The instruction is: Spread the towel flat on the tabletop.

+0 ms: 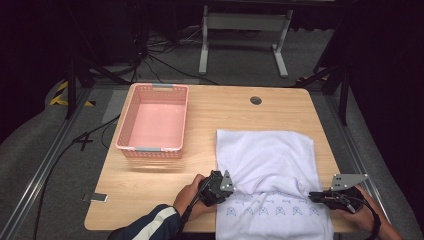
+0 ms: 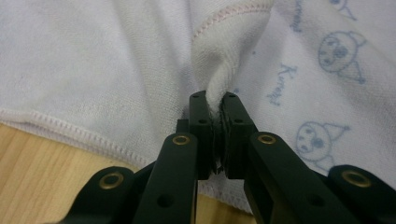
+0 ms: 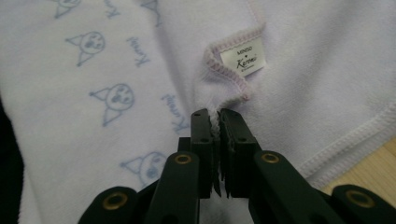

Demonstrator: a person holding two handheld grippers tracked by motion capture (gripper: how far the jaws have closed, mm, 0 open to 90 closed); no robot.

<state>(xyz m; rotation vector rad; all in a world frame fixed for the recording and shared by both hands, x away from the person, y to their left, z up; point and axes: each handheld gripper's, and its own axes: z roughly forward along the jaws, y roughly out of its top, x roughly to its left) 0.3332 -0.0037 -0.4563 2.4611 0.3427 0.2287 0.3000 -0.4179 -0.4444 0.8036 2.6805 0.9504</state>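
Note:
A white towel point(image 1: 265, 160) with pale blue cartoon prints lies on the right half of the wooden table point(image 1: 220, 107), its near end hanging over the front edge. My left gripper point(image 1: 223, 189) is shut on a bunched fold at the towel's left edge point(image 2: 219, 60). My right gripper point(image 1: 312, 196) is shut on a pink-stitched hem of the towel point(image 3: 215, 112), just below a small sewn label point(image 3: 243, 61). Both pinch points sit along a crease across the towel near the front edge.
An empty pink plastic basket point(image 1: 152, 150) stands at the table's back left. A round cable hole point(image 1: 256, 100) is near the back edge. A small grey tag point(image 1: 96, 198) lies at the front left corner. Bare wood stretches between basket and towel.

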